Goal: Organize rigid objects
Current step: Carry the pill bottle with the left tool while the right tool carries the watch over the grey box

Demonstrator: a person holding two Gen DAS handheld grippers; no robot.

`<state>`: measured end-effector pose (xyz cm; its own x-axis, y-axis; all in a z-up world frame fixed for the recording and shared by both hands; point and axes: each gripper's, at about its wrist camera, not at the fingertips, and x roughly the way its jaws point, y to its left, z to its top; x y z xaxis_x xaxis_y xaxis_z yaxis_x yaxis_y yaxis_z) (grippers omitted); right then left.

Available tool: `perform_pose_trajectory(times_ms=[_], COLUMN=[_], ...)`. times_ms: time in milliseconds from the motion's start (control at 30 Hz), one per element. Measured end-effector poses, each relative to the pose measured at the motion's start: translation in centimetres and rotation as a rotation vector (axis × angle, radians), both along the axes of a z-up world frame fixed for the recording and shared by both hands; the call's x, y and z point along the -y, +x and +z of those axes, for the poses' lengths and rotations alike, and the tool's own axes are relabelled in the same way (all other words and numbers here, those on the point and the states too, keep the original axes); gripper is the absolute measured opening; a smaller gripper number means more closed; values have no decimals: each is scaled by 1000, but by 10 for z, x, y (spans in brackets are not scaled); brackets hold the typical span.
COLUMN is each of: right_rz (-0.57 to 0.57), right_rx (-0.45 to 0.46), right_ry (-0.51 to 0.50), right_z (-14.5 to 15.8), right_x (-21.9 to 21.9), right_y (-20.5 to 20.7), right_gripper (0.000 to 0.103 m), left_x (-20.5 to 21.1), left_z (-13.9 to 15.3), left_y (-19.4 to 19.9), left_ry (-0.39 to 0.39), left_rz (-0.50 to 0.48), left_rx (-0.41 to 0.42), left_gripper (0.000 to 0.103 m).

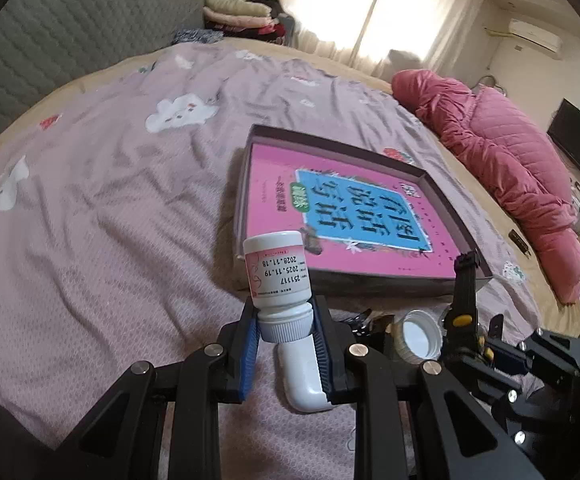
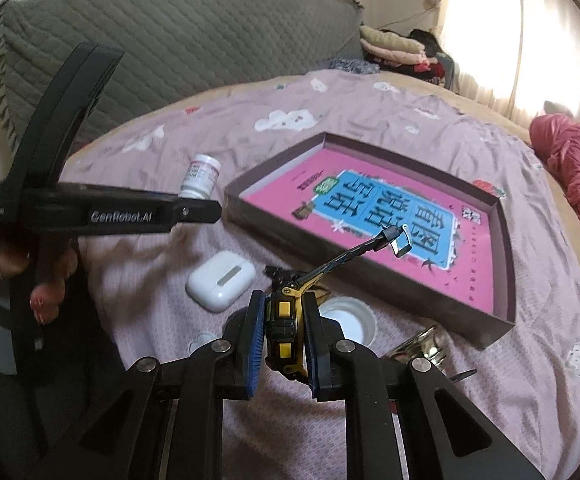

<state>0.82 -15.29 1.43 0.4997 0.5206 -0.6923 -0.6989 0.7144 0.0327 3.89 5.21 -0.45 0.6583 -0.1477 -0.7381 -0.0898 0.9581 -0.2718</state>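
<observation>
From my left camera I count one white pill bottle (image 1: pixel 276 270), standing upside down with its ribbed cap pinched between the blue pads of my left tongs (image 1: pixel 286 330), which are clenched on it above the bed (image 1: pixel 90 208). Under those tongs lies one white earbud case (image 1: pixel 303 380), partly covered by the pads, so I see only its lower end here. Further right there is one shallow box (image 1: pixel 465 216) on the pink sheet, with one pink book (image 1: pixel 290 184) lying flat inside it. Just in front of the box sits one white lid (image 1: pixel 417 334), open side up, and right of it my other tool comes in at the frame edge. In the right camera my left tool is at the far left, held by a hand (image 2: pixel 46 276) with painted nails and a pink sleeve, the tool pointing toward the box. The earbud case shows whole there, on the sheet and apart from everything. My right tongs (image 2: pixel 284 336) are clenched on one black and yellow gadget (image 2: pixel 284 320), whose thin arm (image 2: pixel 349 256) rises tilted over the near edge of the box; I cannot make out what the gadget is. Lower right, one shiny brass-coloured thing (image 2: pixel 425 346) is half hidden behind my tongs' frame, and I cannot tell what it is.
</observation>
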Motion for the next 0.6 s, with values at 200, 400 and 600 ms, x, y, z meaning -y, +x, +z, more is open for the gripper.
perform_pose_trajectory(times_ms=[200,400,600], right_rz=[-35,-90,-164], right_rx=[46,104,121], right_ry=[34,90,128], right_z=[13,35,46], right_x=[6,22,43], right_y=[3,13,27], right_gripper=[18,18,18], left_x=[4,7,10], left_z=[4,7,8], left_y=[1,6,17], left_ry=[13,22,32], left_rz=[-22,-29,-38], left_rx=[28,48,69], left_gripper=[26,26,26])
